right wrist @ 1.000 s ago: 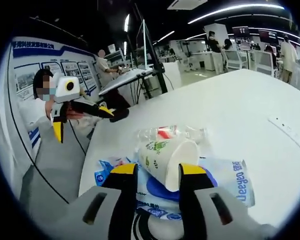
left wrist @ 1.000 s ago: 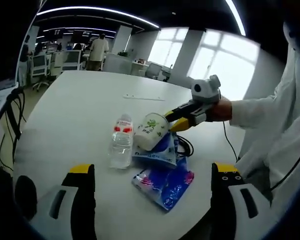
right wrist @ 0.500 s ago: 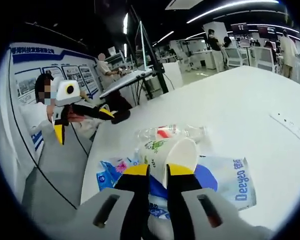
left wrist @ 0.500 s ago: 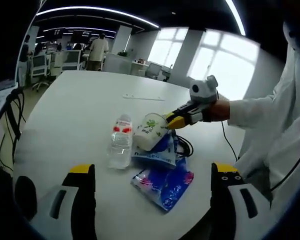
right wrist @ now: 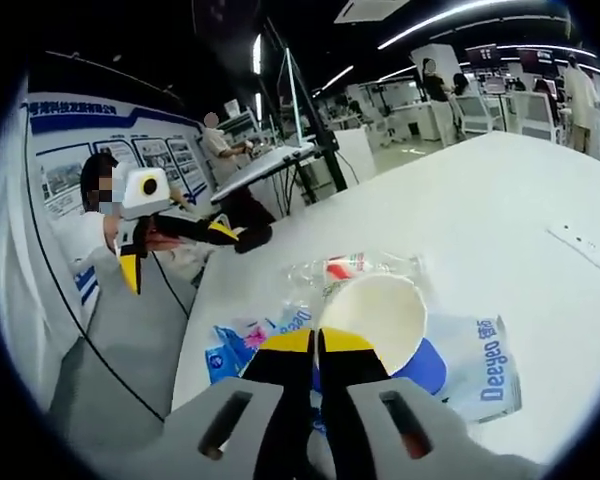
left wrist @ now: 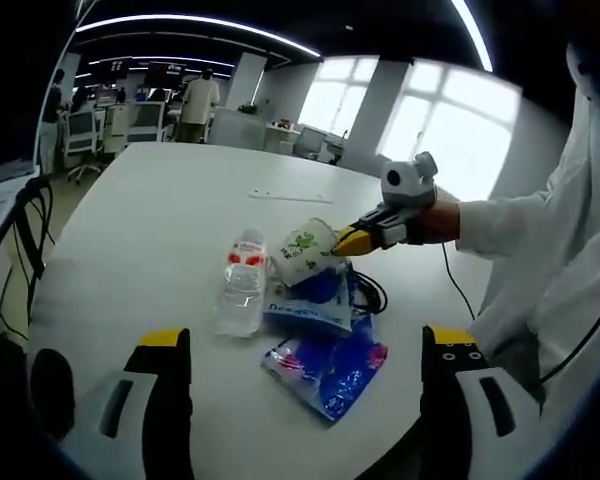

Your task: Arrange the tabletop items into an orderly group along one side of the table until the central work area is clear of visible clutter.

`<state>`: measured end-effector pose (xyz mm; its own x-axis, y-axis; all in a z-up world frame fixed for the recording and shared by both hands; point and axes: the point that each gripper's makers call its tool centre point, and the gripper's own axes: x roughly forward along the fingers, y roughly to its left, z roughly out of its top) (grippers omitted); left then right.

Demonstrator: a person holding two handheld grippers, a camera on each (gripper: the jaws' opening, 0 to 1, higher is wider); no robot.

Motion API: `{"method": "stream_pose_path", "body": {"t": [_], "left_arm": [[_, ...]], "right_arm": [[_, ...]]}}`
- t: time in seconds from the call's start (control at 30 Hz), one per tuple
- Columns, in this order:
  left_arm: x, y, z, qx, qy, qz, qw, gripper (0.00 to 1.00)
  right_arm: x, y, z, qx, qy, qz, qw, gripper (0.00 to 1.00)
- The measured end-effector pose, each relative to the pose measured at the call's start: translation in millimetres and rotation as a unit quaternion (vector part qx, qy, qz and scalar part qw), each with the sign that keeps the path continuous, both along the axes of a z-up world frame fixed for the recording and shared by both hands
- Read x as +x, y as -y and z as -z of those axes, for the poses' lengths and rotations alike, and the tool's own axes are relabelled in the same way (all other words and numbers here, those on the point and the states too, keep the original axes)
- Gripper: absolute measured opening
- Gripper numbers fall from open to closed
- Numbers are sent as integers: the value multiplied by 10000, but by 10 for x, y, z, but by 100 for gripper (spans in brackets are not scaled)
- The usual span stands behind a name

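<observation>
Right gripper (right wrist: 315,342) was pinched on the paper cup (right wrist: 375,315) rim, cup tipped over the blue wipes pack (left wrist: 315,300) beside the water bottle (left wrist: 242,285). Thin wall, light, crushes easily. Left gripper (left wrist: 305,375) jaws apart, empty.

White green-printed cup (left wrist: 305,250); red-labelled clear bottle (left wrist: 242,285)

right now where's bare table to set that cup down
Bare white table lies left of the water bottle and beyond it. Crowded: the paper cup in the right gripper, over the wipes pack, blue packet and cable.
</observation>
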<state>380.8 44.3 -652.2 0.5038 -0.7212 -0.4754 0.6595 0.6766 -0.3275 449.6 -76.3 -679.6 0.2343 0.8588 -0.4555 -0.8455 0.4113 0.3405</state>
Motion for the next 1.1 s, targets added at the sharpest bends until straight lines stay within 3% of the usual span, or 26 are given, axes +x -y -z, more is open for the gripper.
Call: {"method": "stream_pose_path", "body": {"t": [0.27, 0.57, 1.1], "left_arm": [[-23, -6, -49, -35, 56, -23, 10000, 99], [-13, -11, -104, -116, 121, -34, 9999, 99], [-25, 100, -184, -128, 218, 235, 9994, 98]], "right_arm": [[-61, 19, -77, 35, 57, -11, 10000, 0], [-36, 135, -289, 40, 273, 70, 9996, 0], [201, 848, -709, -458, 837, 589, 9937, 0]]}}
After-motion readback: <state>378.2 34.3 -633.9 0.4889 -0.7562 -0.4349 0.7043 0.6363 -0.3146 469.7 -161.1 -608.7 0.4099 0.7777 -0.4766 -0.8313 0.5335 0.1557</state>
